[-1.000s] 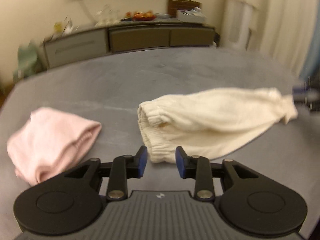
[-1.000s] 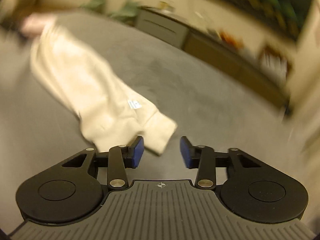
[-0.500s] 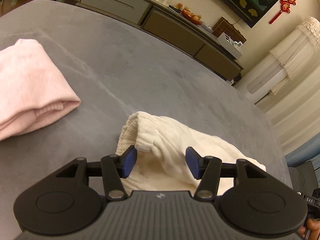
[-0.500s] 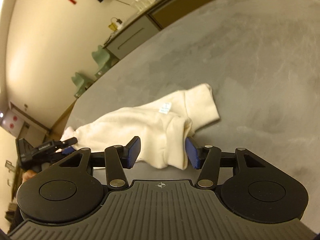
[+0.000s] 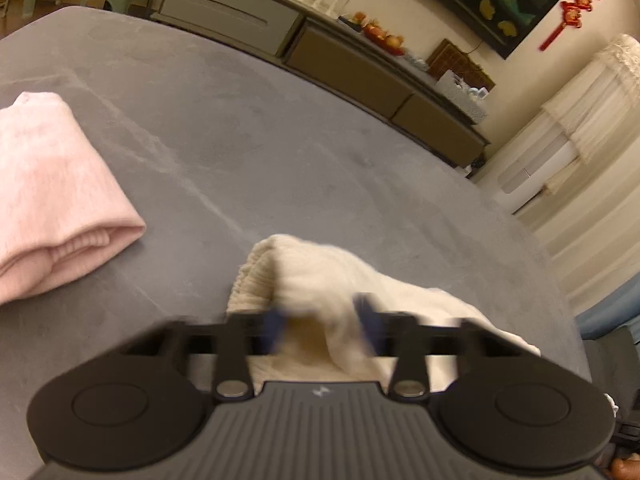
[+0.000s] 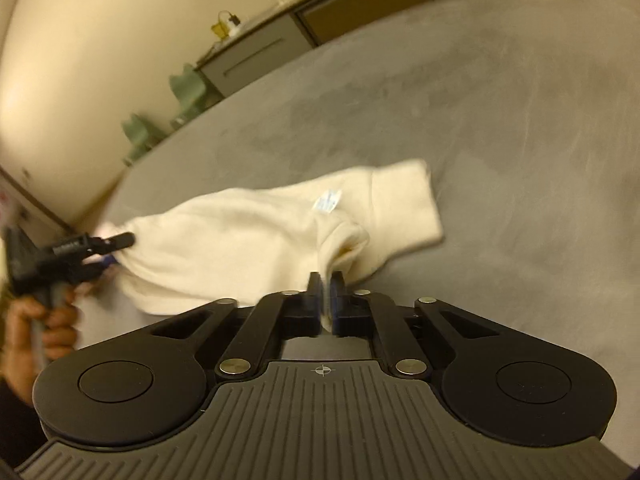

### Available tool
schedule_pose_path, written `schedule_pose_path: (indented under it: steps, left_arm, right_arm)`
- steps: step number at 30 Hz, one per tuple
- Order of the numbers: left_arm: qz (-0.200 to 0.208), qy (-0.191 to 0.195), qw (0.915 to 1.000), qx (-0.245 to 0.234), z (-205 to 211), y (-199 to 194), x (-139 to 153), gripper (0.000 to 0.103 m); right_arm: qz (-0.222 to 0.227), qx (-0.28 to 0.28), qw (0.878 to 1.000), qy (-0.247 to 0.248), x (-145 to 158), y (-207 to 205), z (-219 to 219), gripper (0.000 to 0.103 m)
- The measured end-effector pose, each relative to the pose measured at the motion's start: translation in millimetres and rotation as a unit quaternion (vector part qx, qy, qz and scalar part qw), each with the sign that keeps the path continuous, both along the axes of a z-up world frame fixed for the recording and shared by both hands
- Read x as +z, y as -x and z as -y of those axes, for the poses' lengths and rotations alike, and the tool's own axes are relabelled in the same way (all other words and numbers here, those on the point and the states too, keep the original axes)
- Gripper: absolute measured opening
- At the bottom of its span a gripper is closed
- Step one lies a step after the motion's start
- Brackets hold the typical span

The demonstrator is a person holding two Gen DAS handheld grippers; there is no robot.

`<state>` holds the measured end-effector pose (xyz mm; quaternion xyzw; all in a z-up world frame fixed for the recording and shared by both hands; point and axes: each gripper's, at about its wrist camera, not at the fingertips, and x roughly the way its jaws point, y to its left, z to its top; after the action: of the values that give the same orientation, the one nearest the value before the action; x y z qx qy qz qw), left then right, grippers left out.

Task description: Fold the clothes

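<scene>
Cream pants [image 6: 256, 240] lie on grey bed [image 5: 280, 140]. Right gripper [image 6: 326, 296] clamped tight on cuff fabric at 6 o'clock. Left gripper [image 5: 320, 324] blurred, jaws closing around the waistband. Folded pink garment [image 5: 52, 200] at 9 o'clock.

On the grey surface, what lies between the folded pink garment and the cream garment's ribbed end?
Nothing: in the left wrist view only bare grey surface separates the pink garment from the cream garment.
</scene>
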<state>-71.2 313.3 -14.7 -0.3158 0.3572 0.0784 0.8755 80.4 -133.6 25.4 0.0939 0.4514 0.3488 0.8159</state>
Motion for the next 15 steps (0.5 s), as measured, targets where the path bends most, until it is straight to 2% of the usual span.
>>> schedule_pose_path:
  steps: [1,4,6,10,11,15]
  left_arm:
    - [0.009,0.003,1.0,0.0,0.4,4.2,3.8,0.005]
    - [0.05,0.017,0.9986,-0.007,2.1,25.5,24.0,0.006]
    - [0.061,0.014,0.9979,-0.017,5.2,39.8,33.0,0.006]
    - [0.024,0.029,0.9985,-0.039,11.4,51.3,13.6,0.006]
    - [0.01,0.023,0.9989,-0.041,14.3,52.3,7.9,0.006]
    - [-0.012,-0.008,0.9989,-0.044,23.7,52.1,2.2,0.006]
  right_arm:
    - [0.019,0.004,1.0,0.0,9.0,-0.9,-0.8,0.004]
    - [0.059,0.004,0.998,-0.016,37.2,-9.6,3.0,0.002]
    - [0.072,0.001,0.997,-0.015,47.6,-19.7,4.8,0.002]
    - [0.04,-0.011,0.998,0.042,16.3,-47.0,-1.2,0.002]
    - [0.03,-0.015,0.998,0.055,5.8,-51.5,-2.6,0.002]
    - [0.035,-0.01,0.997,0.068,-2.2,-51.7,-2.2,0.002]
